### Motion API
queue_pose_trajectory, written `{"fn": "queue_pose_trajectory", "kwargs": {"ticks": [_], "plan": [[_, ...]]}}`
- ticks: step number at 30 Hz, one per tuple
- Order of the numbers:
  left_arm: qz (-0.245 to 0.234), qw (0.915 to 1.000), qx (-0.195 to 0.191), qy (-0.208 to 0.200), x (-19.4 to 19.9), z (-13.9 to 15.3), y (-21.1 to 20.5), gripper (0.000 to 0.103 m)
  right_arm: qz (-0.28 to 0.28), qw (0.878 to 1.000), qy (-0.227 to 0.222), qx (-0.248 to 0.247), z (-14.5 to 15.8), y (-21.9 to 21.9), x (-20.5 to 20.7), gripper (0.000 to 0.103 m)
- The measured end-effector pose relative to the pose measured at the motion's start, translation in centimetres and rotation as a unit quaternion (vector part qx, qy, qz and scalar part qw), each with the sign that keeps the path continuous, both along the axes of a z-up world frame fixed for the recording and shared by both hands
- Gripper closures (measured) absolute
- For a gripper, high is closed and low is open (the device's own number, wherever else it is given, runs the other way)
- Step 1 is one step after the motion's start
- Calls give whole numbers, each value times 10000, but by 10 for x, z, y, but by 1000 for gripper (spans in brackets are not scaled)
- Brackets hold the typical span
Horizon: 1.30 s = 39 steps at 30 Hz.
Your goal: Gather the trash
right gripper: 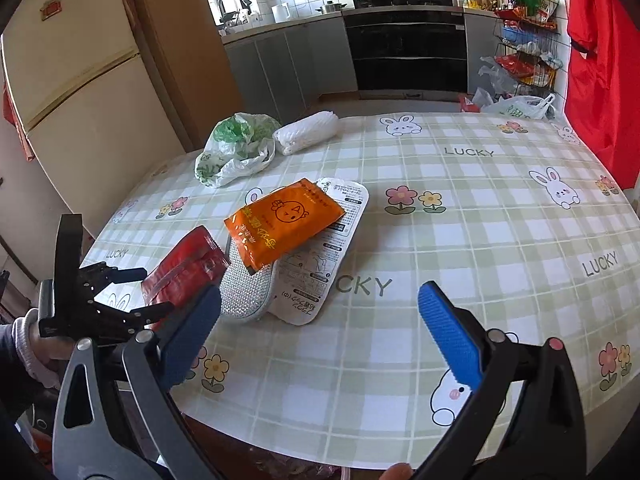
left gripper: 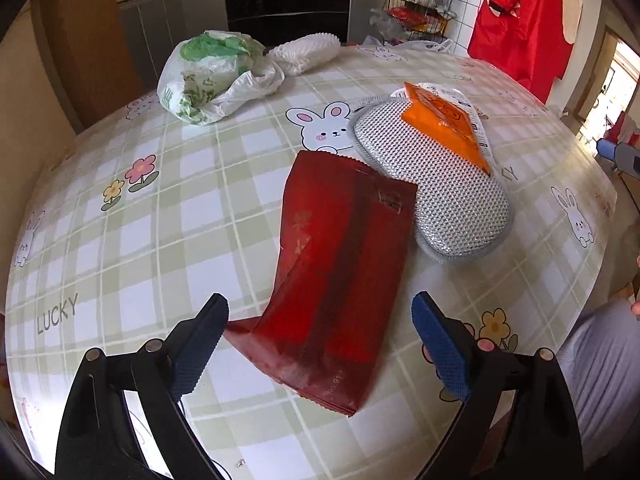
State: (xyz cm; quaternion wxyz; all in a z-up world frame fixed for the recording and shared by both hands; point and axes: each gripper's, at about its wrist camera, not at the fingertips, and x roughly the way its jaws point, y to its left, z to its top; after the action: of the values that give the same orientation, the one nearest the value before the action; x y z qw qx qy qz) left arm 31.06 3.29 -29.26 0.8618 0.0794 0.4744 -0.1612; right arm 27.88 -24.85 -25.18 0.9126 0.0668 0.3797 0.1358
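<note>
Right wrist view: "LUCKY" on tablecloth [right gripper: 460,208] beside orange packet [right gripper: 282,222].

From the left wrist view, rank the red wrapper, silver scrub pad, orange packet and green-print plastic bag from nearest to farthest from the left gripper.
1. red wrapper: its near end lies between the open fingers of the left gripper.
2. silver scrub pad: ahead, to the right.
3. orange packet: on the pad's far end.
4. green-print plastic bag: far left of the table.
</note>
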Motion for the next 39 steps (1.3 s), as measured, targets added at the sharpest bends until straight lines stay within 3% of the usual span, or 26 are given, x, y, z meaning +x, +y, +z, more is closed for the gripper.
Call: {"fn": "queue_pose_trajectory", "kwargs": {"ticks": [2,9,12,18,25,30,39], "plan": [[24,10000,-86,28,3,-3,1,16,108,9999,79,-35,-2,5,6,6],[51,9990,-442,-4,4,3,9,66,228,9993,219,-180,-5,17,23,6],[105,9981,-600,-75,1,7,14,73,283,9991,273,-156,-5,21,30,6],[403,9933,-1028,-342,-11,21,32,77,382,9983,424,-89,-4,35,50,6],[1037,9793,-1582,-714,-27,42,67,77,545,9973,463,166,-8,55,73,6],[1388,9676,-1907,-900,-42,50,88,77,597,9912,917,745,-31,61,97,29],[1596,9576,-2185,-991,-61,54,101,77,-233,9776,1301,1635,-64,47,120,34]]}}
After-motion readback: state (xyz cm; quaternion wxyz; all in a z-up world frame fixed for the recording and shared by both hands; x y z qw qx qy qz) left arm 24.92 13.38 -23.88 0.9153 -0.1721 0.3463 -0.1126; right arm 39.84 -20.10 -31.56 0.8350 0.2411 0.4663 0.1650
